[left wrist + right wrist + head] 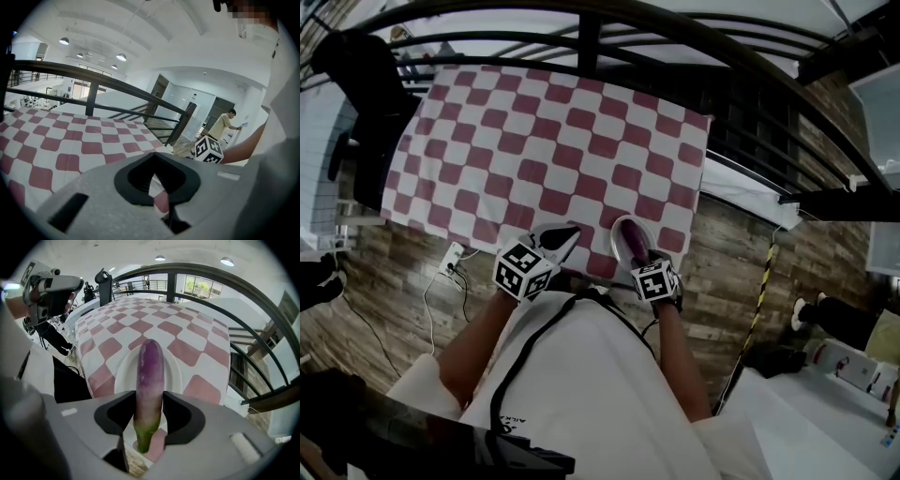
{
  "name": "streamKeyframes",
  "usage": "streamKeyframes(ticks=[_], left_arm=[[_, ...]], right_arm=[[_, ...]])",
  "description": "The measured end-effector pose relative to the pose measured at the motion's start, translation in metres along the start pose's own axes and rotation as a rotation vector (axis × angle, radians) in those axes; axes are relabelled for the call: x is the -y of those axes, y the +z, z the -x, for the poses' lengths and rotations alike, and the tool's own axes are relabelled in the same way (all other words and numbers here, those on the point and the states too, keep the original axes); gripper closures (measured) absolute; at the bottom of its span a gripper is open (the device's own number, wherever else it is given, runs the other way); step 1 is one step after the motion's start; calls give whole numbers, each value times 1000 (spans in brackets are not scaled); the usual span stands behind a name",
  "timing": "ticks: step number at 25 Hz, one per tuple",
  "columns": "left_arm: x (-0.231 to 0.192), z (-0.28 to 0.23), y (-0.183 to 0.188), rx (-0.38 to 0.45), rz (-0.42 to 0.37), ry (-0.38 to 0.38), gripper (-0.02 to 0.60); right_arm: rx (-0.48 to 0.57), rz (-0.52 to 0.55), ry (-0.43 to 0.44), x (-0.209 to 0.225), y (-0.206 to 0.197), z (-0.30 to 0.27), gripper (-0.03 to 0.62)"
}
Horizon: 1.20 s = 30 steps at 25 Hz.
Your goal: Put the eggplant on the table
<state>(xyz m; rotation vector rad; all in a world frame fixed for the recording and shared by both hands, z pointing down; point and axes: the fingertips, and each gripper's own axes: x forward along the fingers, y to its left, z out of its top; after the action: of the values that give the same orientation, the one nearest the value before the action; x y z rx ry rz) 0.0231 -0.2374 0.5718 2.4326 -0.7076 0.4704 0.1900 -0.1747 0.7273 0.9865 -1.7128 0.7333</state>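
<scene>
Two grippers sat close to me at the 6 o'clock edge of the table, over its red-and-white checked tablecloth [534,141]. The right gripper [149,399] pointed steeply down, and its jaws stood wide but were pressed against both sides of the eggplant [149,376]. The green stem end lay nearest the camera and the purple body ran out toward 12 o'clock. Directly under it was a white plate [123,371], so the eggplant was over the plate and not yet on the cloth. I could not tell whether its far tip touched the plate or hung just clear of it. The left gripper [151,161] waited just beside, at the right one's 9 o'clock, with its jaws drawn together on nothing and only cloth showing past them. I judged this to be the start of the carry, with the grip made and the placing not yet done. The next move, as I saw it, called for clearing the plate's rim, moving toward the bare squares at 12 or 10 o'clock, lowering until the eggplant lay flat, and only then letting the jaws spread. Its round body might roll on release.
</scene>
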Motion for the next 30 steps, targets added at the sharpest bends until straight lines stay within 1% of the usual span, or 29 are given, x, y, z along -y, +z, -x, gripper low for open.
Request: streamKeyframes(ticks=[5,10,17,26,30], left_arm=[[-1,5,1,3,-3,10,578],[-1,9,0,2,-5,16,578],[1,8,-1,3,-8,15,578],[13,-8,12,-2,-44,-29,578],[19,-17,17,-11,-65,-53,578]], right_arm=[[-4,-9,8,-1,-2,-2,405],[21,-6,9,0,-1,-5,399],[19,-16,23,-4,-2,1,376],[94,-82,40,-4,0,15,372],[145,-123,51,-4,3,29,372]])
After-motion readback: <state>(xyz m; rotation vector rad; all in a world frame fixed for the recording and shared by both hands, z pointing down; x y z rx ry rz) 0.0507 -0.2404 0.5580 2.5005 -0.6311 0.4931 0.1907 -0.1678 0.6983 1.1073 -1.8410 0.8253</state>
